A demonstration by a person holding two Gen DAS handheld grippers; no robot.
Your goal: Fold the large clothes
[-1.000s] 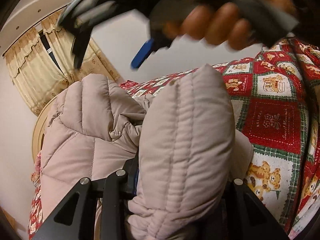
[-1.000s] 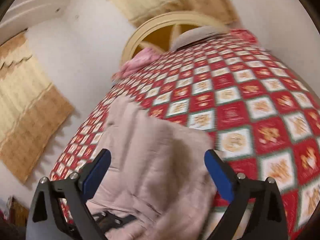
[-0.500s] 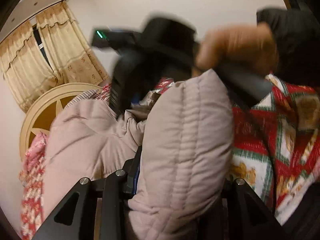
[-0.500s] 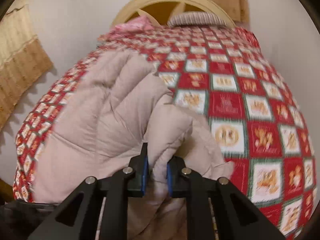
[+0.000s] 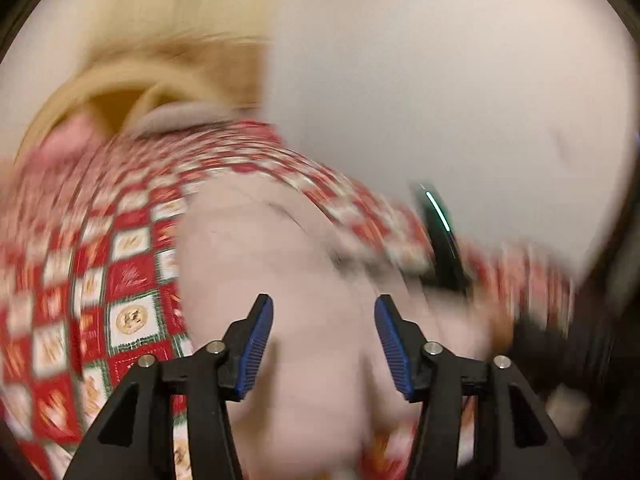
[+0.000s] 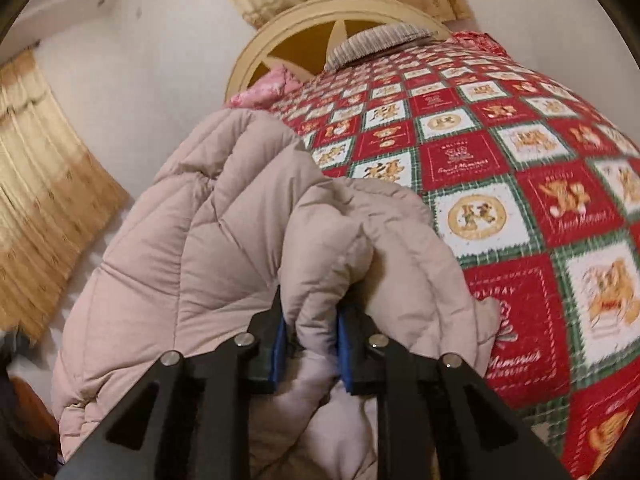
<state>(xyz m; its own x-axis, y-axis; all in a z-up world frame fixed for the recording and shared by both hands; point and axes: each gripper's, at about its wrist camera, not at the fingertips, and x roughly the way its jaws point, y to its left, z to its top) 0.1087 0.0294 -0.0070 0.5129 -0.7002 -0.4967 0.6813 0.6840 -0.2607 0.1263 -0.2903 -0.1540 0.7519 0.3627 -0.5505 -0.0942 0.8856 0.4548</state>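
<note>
Jacket (image 6: 240, 216) fold pinched in right gripper (image 6: 310, 344); left gripper (image 5: 324, 344), just opening, hovers above it.

Two matching hand-held grippers, black frames with blue pads.
Left gripper (image 5: 324, 344) and right gripper (image 6: 310, 344): angular black arms with triangular cut-outs, round silver screws at the joints, and ribbed blue pads (image 5: 256, 350) lining the inner faces of the fingers.

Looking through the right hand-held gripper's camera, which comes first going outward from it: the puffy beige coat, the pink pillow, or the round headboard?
1. Beige coat, pinched in the right hand-held gripper.
2. Pink pillow, beyond the coat, at the bed's head.
3. Round headboard, behind the pillow, against the wall.
</note>
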